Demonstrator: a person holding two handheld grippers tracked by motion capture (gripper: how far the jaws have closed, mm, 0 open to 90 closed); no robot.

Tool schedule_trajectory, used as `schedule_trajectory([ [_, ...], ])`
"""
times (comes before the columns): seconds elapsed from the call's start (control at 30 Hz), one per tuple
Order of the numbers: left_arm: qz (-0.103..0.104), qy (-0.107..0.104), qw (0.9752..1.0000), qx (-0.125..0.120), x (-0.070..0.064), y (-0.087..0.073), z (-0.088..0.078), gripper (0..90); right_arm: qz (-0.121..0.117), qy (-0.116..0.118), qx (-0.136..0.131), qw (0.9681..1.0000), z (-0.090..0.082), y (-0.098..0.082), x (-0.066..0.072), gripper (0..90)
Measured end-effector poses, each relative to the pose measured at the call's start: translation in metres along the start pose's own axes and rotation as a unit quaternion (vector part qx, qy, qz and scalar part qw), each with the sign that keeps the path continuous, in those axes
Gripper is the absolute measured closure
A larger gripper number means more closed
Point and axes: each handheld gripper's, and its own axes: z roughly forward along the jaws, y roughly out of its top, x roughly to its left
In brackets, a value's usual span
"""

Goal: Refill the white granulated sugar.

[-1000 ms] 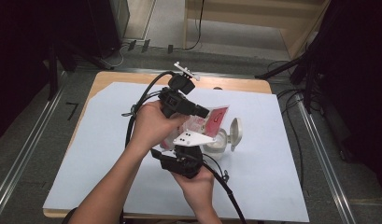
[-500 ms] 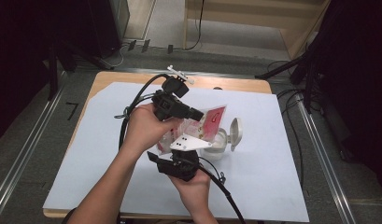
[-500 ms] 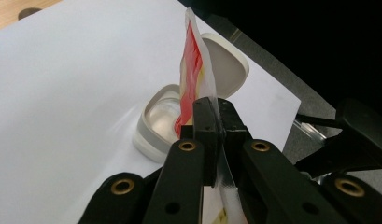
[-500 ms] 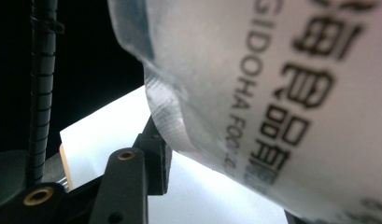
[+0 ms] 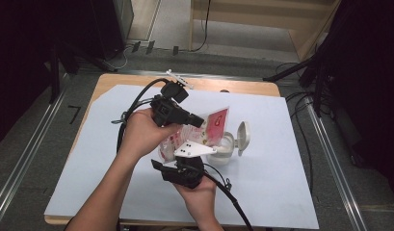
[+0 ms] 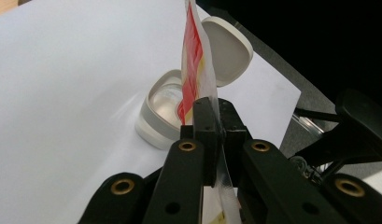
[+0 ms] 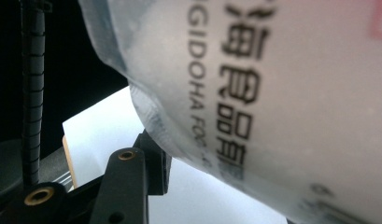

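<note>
Wooden table [image 5: 104,82] under white sheet [image 5: 281,183], open white container [image 5: 227,148] on it

White sheet [image 5: 281,144] on wood table [image 5: 233,85]; metal rails [image 5: 329,159] alongside.

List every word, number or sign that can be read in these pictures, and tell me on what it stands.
"GIDOHA FOO", cut off at both ends: on the clear plastic pouch, right gripper view.
Large Chinese characters beside it on the pouch: blurred, not readable with certainty.
"7": on the floor left of the table, high view.
</note>
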Motion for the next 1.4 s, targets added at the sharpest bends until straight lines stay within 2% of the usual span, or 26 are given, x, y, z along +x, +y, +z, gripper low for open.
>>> schedule_trajectory([
  [0.1, 0.01, -0.001, 0.9999, 0.007, 0.001, -0.002, -0.001, 89.6, 0.002, 0.003, 0.001, 1.0, 0.001, -0.002, -0.001, 56.1],
  [0.33, -0.002, -0.003, 0.9999, 0.011, 0.004, -0.008, -0.004, 89.4, 0.008, 0.008, 0.009, 0.9999, 0.004, -0.006, -0.002, 55.9],
  [0.43, 0.0, -0.007, 0.9998, 0.016, 0.007, -0.011, -0.005, 89.3, 0.01, 0.012, 0.013, 0.9998, 0.006, -0.007, -0.002, 55.5],
  [0.8, 0.001, -0.017, 0.9998, 0.01, 0.011, -0.019, -0.007, 89.5, 0.014, 0.014, 0.025, 0.9995, 0.009, -0.011, -0.004, 55.9],
  [1.03, -0.002, -0.015, 0.9998, 0.011, 0.012, -0.023, -0.008, 89.6, 0.017, 0.009, 0.029, 0.9994, 0.01, -0.013, -0.006, 55.5],
  [1.17, 0.009, -0.011, 0.9999, 0.004, 0.011, -0.026, -0.013, 89.9, 0.026, 0.011, 0.025, 0.9993, 0.01, -0.015, -0.011, 54.8],
  [1.3, 0.003, -0.003, 1.0, 0.009, 0.015, -0.031, -0.015, 89.9, 0.029, 0.009, 0.027, 0.9992, 0.009, -0.015, -0.012, 52.6],
  [1.4, -0.005, -0.016, 0.9999, 0.002, 0.017, -0.033, -0.016, 90.0, 0.027, 0.004, 0.028, 0.9993, 0.01, -0.016, -0.012, 52.5],
])
